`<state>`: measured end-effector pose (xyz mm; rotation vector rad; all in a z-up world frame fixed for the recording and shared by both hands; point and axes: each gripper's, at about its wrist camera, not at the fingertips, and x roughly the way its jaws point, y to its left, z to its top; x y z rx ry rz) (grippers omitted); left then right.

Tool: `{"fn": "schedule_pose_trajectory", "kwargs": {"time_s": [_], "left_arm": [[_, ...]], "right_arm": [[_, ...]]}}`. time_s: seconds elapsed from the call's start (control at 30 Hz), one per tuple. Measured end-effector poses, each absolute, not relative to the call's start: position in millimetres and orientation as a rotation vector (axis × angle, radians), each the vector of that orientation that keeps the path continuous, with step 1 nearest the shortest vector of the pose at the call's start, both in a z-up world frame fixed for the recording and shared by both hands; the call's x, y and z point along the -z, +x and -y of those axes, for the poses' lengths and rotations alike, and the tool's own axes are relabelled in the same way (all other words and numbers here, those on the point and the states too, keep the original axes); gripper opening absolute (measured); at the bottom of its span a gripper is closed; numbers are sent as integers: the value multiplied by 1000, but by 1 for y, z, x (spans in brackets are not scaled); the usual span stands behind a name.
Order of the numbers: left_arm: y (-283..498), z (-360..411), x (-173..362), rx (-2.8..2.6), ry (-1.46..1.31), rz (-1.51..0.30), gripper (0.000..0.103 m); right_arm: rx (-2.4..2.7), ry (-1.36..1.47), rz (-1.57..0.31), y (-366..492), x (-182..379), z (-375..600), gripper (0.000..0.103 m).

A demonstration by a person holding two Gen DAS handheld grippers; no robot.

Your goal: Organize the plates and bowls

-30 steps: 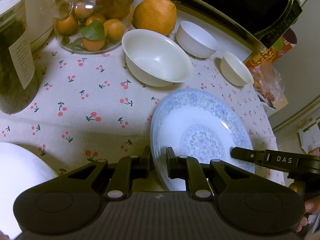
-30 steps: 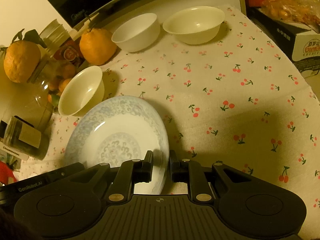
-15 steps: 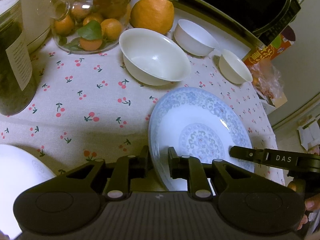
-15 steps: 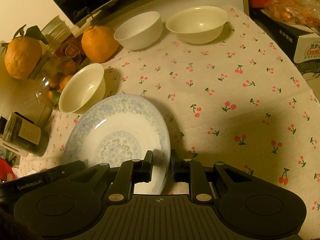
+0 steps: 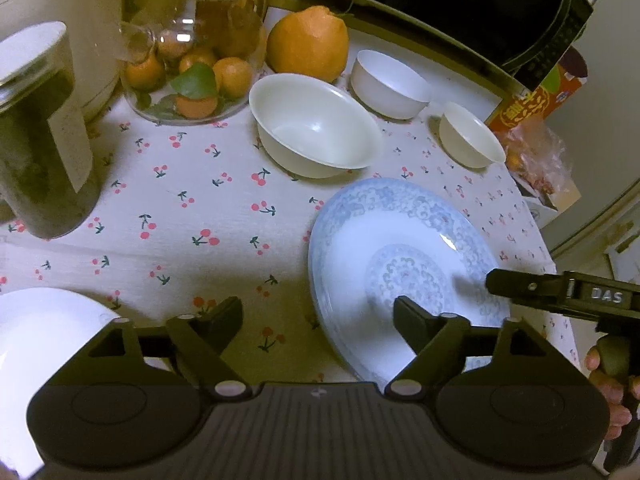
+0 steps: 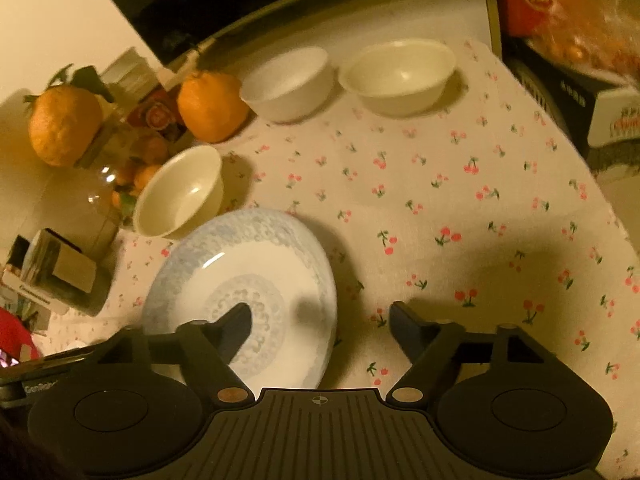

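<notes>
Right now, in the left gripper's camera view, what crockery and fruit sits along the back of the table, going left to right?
Glass jar of small oranges → big orange → small white bowl → smaller white bowl. The wide bowl sits nearer, overlapping that row.

Three bowls [image 5: 316,128] are set on the counter [image 5: 180,216] behind the plate [image 5: 400,264]; a jar [image 5: 196,60] is placed at their left.

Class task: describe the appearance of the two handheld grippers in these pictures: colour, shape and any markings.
Both the left gripper and the right gripper are matt black, with a ribbed central body, two round side housings and angled linkage arms with pale rivets ending in flat fingers. The right gripper, seen from the left camera, bears white letters "DAS". No cables or sleeves show.
</notes>
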<state>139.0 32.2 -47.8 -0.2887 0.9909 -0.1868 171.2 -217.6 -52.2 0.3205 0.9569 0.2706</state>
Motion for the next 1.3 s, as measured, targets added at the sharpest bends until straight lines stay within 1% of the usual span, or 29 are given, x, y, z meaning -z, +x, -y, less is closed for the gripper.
{"fn": "schedule_pose_trajectory", "kwargs": {"time_s": [0.07, 0.17, 0.3, 0.43, 0.67, 0.93, 1.17, 1.3], "left_arm": [[135, -31, 44, 192, -277, -978, 90], [125, -30, 38, 199, -252, -949, 95], [110, -30, 29, 212, -226, -903, 100], [93, -30, 24, 232, -187, -869, 102], [66, -33, 24, 271, -136, -854, 102], [43, -34, 23, 315, -100, -847, 102], [22, -32, 26, 372, -58, -848, 102], [10, -29, 30, 425, -46, -878, 102]], "right_arm": [[-282, 322, -938, 166, 48, 219, 90], [-296, 312, -922, 159, 46, 221, 93], [-307, 247, -888, 149, 43, 222, 93], [-323, 183, -848, 135, 40, 224, 93], [-373, 118, -806, 110, 42, 223, 95], [-475, -30, -764, 80, 44, 197, 95], [-590, -132, -768, 60, 49, 170, 95], [-629, -169, -782, 52, 53, 160, 95]]}}
